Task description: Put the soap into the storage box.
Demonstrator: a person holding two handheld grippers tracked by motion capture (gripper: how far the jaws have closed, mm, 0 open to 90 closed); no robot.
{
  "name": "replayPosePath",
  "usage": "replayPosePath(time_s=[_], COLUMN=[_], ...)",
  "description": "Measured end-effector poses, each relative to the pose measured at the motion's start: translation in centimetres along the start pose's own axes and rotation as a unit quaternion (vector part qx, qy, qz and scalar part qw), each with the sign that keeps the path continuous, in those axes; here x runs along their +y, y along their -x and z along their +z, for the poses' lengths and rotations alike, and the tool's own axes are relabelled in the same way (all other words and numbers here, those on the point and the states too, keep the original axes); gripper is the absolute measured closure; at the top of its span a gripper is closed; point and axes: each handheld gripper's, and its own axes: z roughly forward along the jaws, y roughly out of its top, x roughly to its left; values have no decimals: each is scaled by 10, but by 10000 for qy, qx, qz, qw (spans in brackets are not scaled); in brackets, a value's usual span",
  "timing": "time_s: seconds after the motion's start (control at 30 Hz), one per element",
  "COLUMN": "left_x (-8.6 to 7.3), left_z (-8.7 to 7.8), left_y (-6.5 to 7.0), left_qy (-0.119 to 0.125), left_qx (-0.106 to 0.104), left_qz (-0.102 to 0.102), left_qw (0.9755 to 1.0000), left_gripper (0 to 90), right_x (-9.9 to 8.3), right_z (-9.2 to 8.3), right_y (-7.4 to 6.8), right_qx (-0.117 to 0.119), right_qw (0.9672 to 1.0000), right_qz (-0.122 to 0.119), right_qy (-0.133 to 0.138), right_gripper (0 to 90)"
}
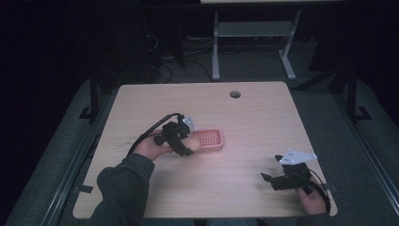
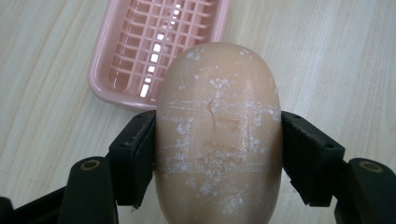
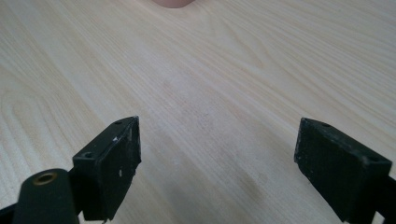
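A peach-coloured oval soap bar (image 2: pixel 218 135), flecked with white, sits clamped between the two black jaws of my left gripper (image 2: pixel 218 154). In the high view the left gripper (image 1: pixel 186 143) holds the soap bar (image 1: pixel 192 144) just left of a pink slotted soap dish (image 1: pixel 209 138) near the table's middle. The soap dish (image 2: pixel 149 51) lies empty beyond the soap in the left gripper view. My right gripper (image 1: pixel 269 178) rests low over the table at the front right, open, with bare wood between its fingers (image 3: pixel 112 158).
The light wooden table (image 1: pixel 254 122) has a round cable hole (image 1: pixel 235 94) at its far edge. A white desk frame (image 1: pixel 254 42) stands on the floor behind. A pink edge (image 3: pixel 172 3) shows at the top of the right gripper view.
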Motion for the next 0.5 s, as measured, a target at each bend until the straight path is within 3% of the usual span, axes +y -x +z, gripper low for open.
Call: replayPosePath(time_s=[0.5], left_x=[15], left_z=[4], left_y=[-5], left_qy=[-12], left_qx=[12], left_qz=[78], left_qw=[10000], left_gripper=[322], right_x=[0], right_z=[1], right_y=[-1], right_qx=[0], right_qw=[10000], right_qz=[9], right_qy=[-33], right_gripper=[142])
